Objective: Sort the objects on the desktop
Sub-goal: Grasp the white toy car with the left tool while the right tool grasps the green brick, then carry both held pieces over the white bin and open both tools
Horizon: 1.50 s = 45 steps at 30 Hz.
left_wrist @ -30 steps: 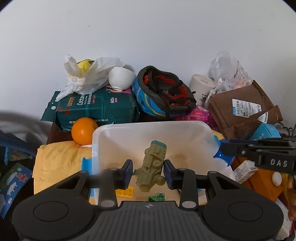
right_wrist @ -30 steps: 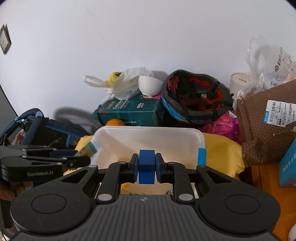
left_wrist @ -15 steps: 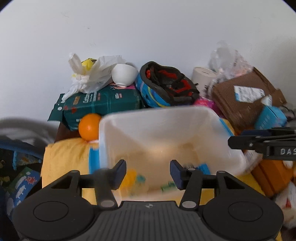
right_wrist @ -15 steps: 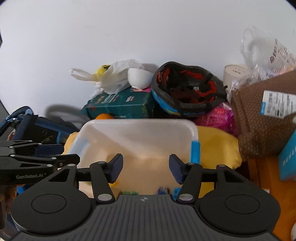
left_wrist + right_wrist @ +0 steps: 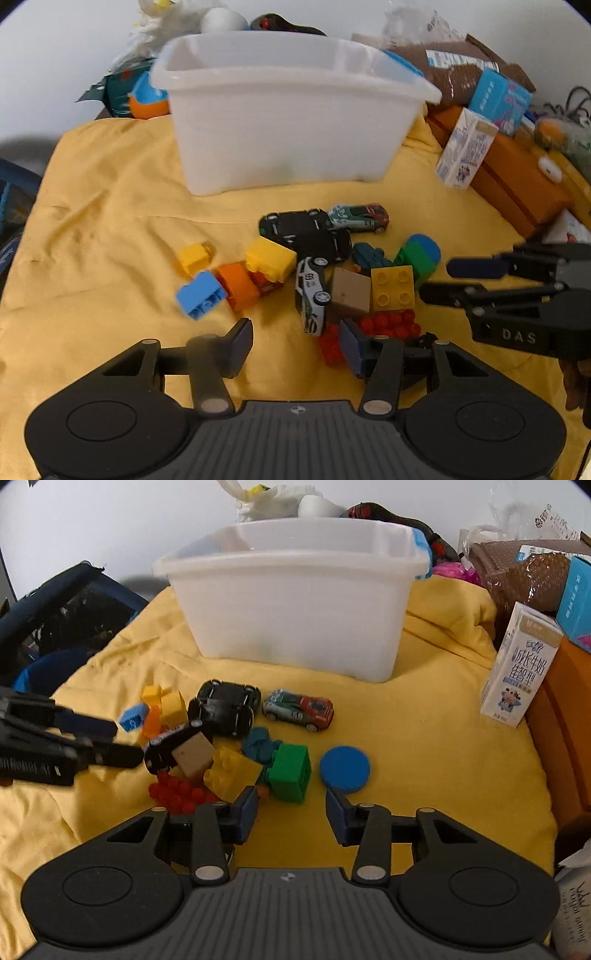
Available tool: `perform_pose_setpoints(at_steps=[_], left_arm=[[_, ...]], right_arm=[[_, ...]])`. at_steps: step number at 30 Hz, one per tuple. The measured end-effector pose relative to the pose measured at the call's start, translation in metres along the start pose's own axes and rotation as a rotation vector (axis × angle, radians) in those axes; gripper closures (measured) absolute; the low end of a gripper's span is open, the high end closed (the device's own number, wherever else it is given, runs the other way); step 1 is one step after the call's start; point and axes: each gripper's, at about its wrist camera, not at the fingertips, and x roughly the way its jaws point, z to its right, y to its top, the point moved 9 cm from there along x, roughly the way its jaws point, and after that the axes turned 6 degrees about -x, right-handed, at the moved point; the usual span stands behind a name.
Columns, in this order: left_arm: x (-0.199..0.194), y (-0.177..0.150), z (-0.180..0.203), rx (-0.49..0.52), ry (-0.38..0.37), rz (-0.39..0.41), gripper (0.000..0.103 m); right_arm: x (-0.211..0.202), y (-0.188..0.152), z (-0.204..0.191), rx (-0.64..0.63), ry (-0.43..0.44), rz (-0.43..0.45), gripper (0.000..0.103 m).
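A pile of toys lies on the yellow cloth (image 5: 92, 229) in front of the white plastic bin (image 5: 288, 122): black toy cars (image 5: 306, 234), a white toy car (image 5: 312, 291), a colourful car (image 5: 299, 709), yellow bricks (image 5: 392, 288), a blue brick (image 5: 201, 293), an orange brick (image 5: 238, 286), red bricks (image 5: 388, 323), a green brick (image 5: 290, 773) and a blue disc (image 5: 344, 770). My left gripper (image 5: 295, 347) is open and empty, low over the near edge of the pile. My right gripper (image 5: 291, 814) is open and empty, just before the green brick.
A milk carton (image 5: 517, 674) stands at the right beside an orange box (image 5: 517, 181). Behind the bin are a helmet (image 5: 399, 517), a brown parcel (image 5: 524, 572), a plastic bag and an orange (image 5: 147, 107). A dark bag (image 5: 59, 616) lies at the left.
Both grippers let go of their toys over the bin, the left a green truck and the right a blue brick. They then dropped down to the toy pile in front of it.
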Motion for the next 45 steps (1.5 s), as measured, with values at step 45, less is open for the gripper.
perform_pose_setpoints(at_steps=[45], left_arm=[[-0.057, 0.213, -0.028, -0.034, -0.056, 0.162, 0.081]], right_arm=[[-0.04, 0.199, 0.057, 0.039, 0.104, 0.168, 0.08]])
